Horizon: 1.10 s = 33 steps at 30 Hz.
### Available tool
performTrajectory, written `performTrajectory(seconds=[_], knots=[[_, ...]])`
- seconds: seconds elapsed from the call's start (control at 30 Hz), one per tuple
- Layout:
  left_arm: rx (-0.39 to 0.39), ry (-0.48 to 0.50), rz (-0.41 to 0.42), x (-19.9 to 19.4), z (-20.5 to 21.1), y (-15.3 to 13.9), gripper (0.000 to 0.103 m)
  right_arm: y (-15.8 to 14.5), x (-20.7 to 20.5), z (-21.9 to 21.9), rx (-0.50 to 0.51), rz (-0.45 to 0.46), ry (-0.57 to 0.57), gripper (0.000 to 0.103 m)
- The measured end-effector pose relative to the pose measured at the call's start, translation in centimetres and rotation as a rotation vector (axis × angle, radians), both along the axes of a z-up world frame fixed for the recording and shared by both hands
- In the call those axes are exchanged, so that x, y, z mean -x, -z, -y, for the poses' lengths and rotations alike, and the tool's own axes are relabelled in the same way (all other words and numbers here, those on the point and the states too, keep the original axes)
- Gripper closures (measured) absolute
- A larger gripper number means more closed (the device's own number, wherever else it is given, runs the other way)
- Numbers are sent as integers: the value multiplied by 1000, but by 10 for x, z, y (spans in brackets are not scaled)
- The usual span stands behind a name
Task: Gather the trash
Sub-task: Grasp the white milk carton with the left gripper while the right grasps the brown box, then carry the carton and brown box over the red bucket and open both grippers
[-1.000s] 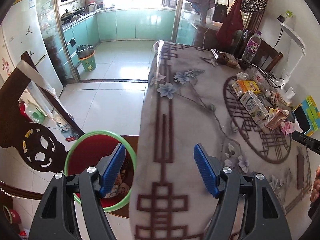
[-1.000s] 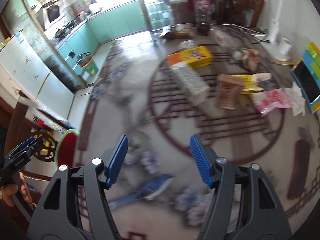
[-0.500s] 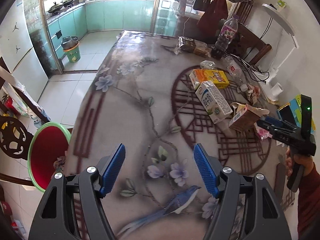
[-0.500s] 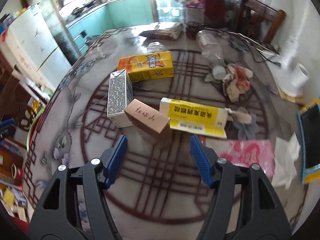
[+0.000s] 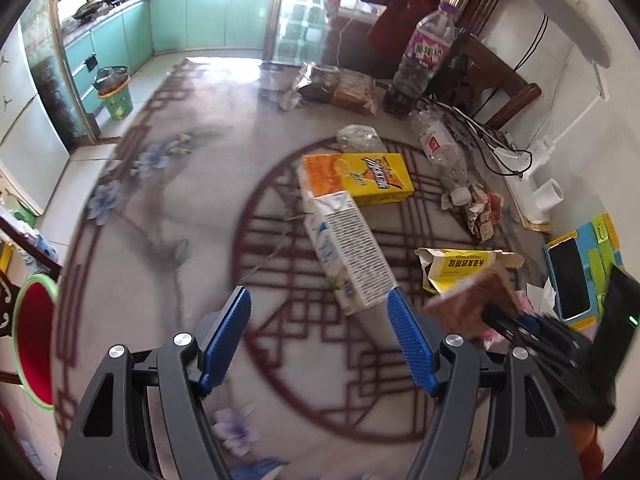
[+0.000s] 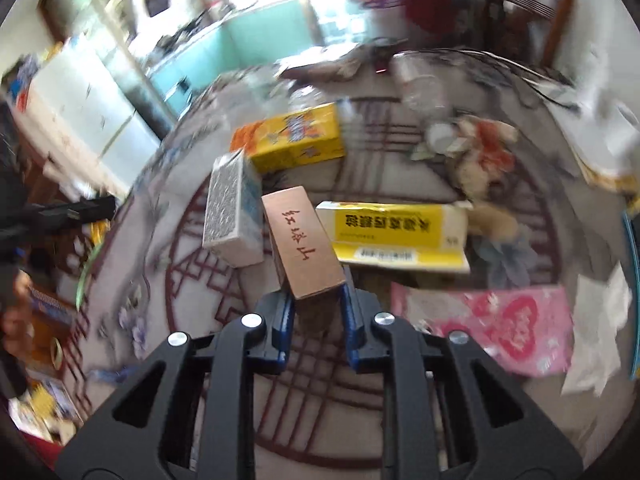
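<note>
My right gripper (image 6: 317,308) is closing its jaws, and the blue pads press on the near end of a brown cardboard box (image 6: 304,240). In the left wrist view that gripper (image 5: 516,322) holds the brown box (image 5: 472,296) at the right. My left gripper (image 5: 320,320) is open with nothing between its fingers, just short of a white milk carton (image 5: 348,256) that lies on the patterned table. Beside these lie a yellow-orange juice carton (image 5: 360,176), a torn yellow-white box (image 6: 396,232) and a crumpled wrapper (image 6: 480,148). The red bin with a green rim (image 5: 34,340) stands beside the table at the far left.
A pink heart-printed packet (image 6: 500,328) and white tissue lie at the right. A crushed clear bottle (image 5: 440,148), a tall bottle (image 5: 424,60), bagged food and cables sit at the far side. A phone (image 5: 568,276) rests at the right edge. A wooden chair stands behind.
My left gripper has swung from over the bin across the table to the cartons, still open. My right gripper has dropped to the brown box and closed on it.
</note>
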<state>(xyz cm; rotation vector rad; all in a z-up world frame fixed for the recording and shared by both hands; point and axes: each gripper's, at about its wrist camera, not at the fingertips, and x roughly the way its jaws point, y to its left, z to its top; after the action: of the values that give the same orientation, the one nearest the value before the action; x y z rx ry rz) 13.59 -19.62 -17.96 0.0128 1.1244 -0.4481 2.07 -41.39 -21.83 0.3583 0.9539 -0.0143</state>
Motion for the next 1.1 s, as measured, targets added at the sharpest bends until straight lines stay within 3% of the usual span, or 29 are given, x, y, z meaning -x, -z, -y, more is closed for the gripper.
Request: performTrajectory(seconds=[0.1, 0.23, 0.27, 0.3, 0.33, 0.47, 0.7, 0.87, 1.1], knots=[[-25, 17, -18, -14, 37, 22, 36, -7, 24, 19, -57, 17, 105, 82], [-69, 12, -45, -32, 67, 47, 36, -9, 42, 27, -65, 0, 137, 82], [-82, 4, -52, -35, 71, 53, 39, -9, 44, 27, -55, -3, 137, 82], [-95, -6, -68, -38, 75, 59, 51, -9, 45, 27, -53, -5, 136, 82], [-97, -12, -83, -41, 75, 63, 56, -9, 48, 27, -55, -4, 135, 82], [-62, 5, -98, -43, 76, 64, 66, -11, 51, 26, -77, 5, 141, 82], [-13, 39, 43, -17, 47, 12, 68, -25, 49, 13, -81, 45, 131, 82], [-27, 48, 159, 14, 13, -28, 67, -43, 50, -6, -66, 80, 97, 82], [-47, 12, 210, 52, -40, -47, 67, -61, 53, -50, -60, 106, 27, 82]])
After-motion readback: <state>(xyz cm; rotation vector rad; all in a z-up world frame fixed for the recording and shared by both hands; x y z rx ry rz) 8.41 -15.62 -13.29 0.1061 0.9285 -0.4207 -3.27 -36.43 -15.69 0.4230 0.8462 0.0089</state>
